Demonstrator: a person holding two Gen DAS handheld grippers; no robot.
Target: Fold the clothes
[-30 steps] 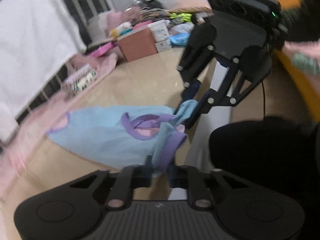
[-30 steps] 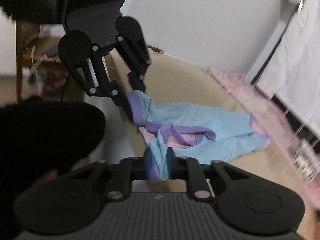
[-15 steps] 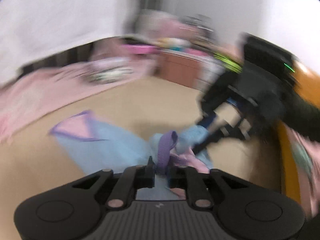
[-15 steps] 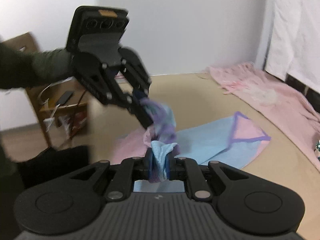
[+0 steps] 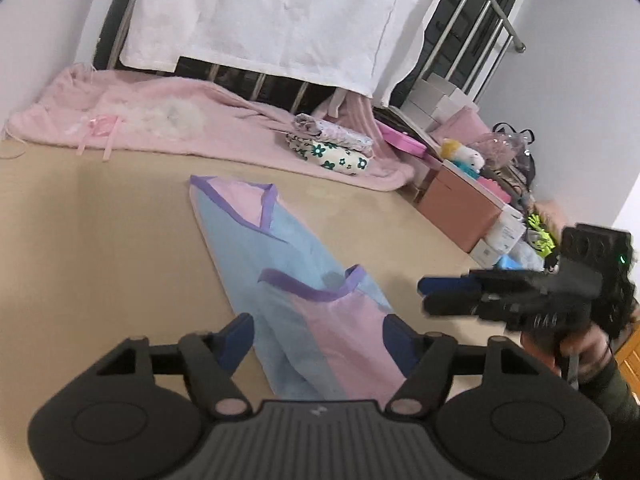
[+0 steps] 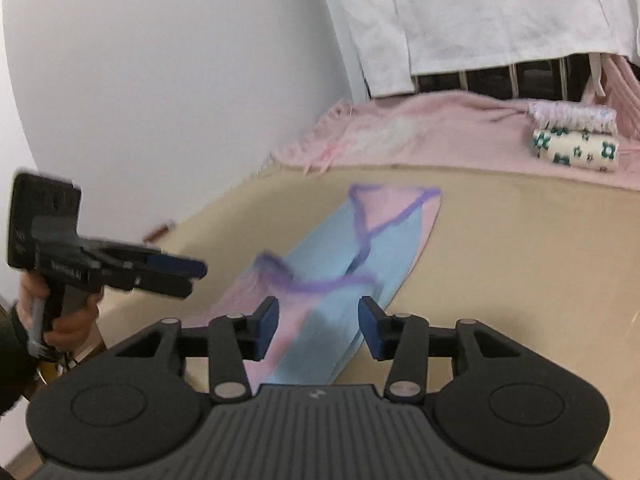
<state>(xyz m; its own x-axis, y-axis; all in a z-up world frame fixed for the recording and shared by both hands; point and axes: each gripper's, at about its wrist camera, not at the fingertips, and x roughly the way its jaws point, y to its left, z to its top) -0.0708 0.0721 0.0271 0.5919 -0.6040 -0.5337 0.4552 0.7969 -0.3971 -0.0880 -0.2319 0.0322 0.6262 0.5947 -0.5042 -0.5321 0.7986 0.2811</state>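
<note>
A light blue and pink garment (image 5: 288, 264) with purple trim lies in a long folded strip on the tan surface (image 5: 100, 240). My left gripper (image 5: 318, 342) hovers over its near end. The jaws are opening, and the cloth lies below them with the pads off it. My right gripper (image 6: 319, 330) is also opening above the same near end of the garment (image 6: 360, 264), holding nothing. Each gripper shows in the other's view, turned on its side: the right gripper (image 5: 426, 295) at the right, the left gripper (image 6: 194, 278) at the left in a person's hand (image 6: 64, 320).
A pink blanket (image 5: 180, 120) runs along the far edge, with a stack of folded floral clothes (image 5: 332, 152) on it. A white sheet (image 5: 280, 12) hangs over a metal rail behind. A brown box (image 5: 460, 204) and clutter stand at the right.
Both grippers have let go of the garment's purple-trimmed ends and opened. They rolled and drew apart. The garment, bunched up before, now lies flat in a folded strip.
</note>
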